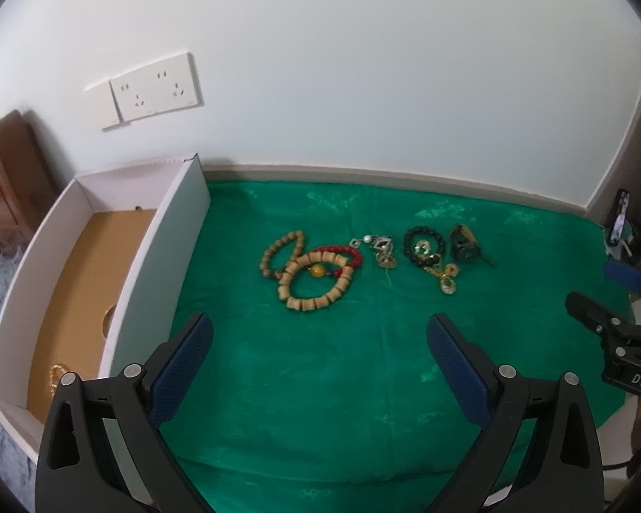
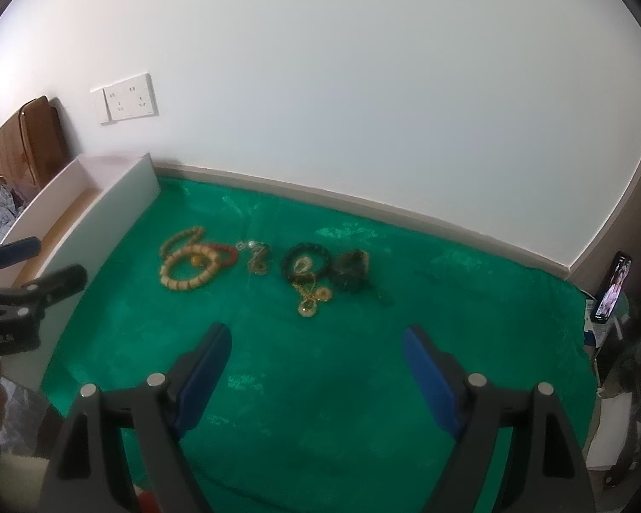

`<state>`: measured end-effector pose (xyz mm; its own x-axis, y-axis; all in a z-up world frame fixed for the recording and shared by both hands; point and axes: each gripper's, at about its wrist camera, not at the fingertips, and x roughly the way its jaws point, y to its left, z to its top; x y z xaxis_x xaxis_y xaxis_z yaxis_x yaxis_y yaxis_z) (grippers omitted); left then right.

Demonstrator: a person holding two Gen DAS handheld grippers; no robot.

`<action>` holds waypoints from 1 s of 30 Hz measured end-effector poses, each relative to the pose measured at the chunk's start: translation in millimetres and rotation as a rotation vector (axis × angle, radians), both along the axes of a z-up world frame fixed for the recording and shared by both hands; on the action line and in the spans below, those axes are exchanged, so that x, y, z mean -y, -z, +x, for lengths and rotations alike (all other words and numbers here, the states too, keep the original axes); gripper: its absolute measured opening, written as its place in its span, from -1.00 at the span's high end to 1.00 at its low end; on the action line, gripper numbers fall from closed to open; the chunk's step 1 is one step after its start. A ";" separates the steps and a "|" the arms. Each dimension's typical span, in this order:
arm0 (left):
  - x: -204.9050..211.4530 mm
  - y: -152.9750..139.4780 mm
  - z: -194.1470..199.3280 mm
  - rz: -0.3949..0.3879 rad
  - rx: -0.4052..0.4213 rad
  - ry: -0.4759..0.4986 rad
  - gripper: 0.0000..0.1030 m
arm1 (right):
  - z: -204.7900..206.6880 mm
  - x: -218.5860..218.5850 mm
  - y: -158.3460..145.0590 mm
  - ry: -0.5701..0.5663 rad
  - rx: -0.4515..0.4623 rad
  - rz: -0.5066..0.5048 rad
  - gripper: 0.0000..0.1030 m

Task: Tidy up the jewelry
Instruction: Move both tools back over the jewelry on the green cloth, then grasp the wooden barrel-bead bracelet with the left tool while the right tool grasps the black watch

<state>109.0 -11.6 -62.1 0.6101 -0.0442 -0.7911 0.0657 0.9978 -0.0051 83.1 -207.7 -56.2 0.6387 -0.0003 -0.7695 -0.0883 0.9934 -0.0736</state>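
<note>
While both grippers hang spread and empty over the near green cloth (image 1: 320, 384), the jewelry lies in a row ahead of us, toward the far wall.
Nearest us, the left gripper (image 1: 320, 367) and right gripper (image 2: 316, 372) each show wide jaws with nothing between. Farther on, the row's long axis runs left to right: wooden bead bracelets (image 1: 310, 271) at the left end, near the white box (image 1: 149, 265); black bead bracelet (image 2: 305, 261) and gold pendants (image 2: 310, 299) rightward. We judge the left gripper nearer the wooden pieces, the right nearer the dark ones. One gold piece (image 1: 57, 374) sits inside the box.
</note>
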 end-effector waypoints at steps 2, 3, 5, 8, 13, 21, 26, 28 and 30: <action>-4.8 2.3 2.8 0.002 -0.012 -0.006 -0.95 | 3.3 -0.1 2.9 0.008 -0.008 0.003 -0.64; -6.8 3.2 3.6 0.005 -0.015 -0.008 -0.95 | 5.2 -0.5 4.6 0.010 -0.012 0.003 -0.64; -10.6 5.3 6.0 0.013 -0.021 -0.009 -0.95 | 9.2 -2.3 9.4 0.014 -0.031 0.012 -0.64; -18.0 10.7 12.4 0.006 -0.038 -0.014 -0.95 | 13.2 -4.5 14.2 0.014 -0.048 0.029 -0.64; -37.7 20.3 26.5 -0.024 -0.065 -0.059 -0.94 | 19.4 -11.2 14.5 0.000 -0.046 0.041 -0.64; -48.3 36.6 44.4 -0.024 -0.088 -0.073 -0.94 | 28.4 -10.6 21.1 0.000 -0.065 0.085 -0.64; -47.7 55.8 66.7 -0.005 -0.124 -0.064 -0.94 | 38.8 -0.5 35.0 0.016 -0.103 0.160 -0.64; -48.9 63.2 76.3 -0.009 -0.145 -0.063 -0.94 | 43.2 3.9 40.9 0.026 -0.120 0.193 -0.64; -50.4 69.4 84.4 -0.019 -0.159 -0.060 -0.94 | 45.8 6.3 44.2 0.028 -0.120 0.206 -0.64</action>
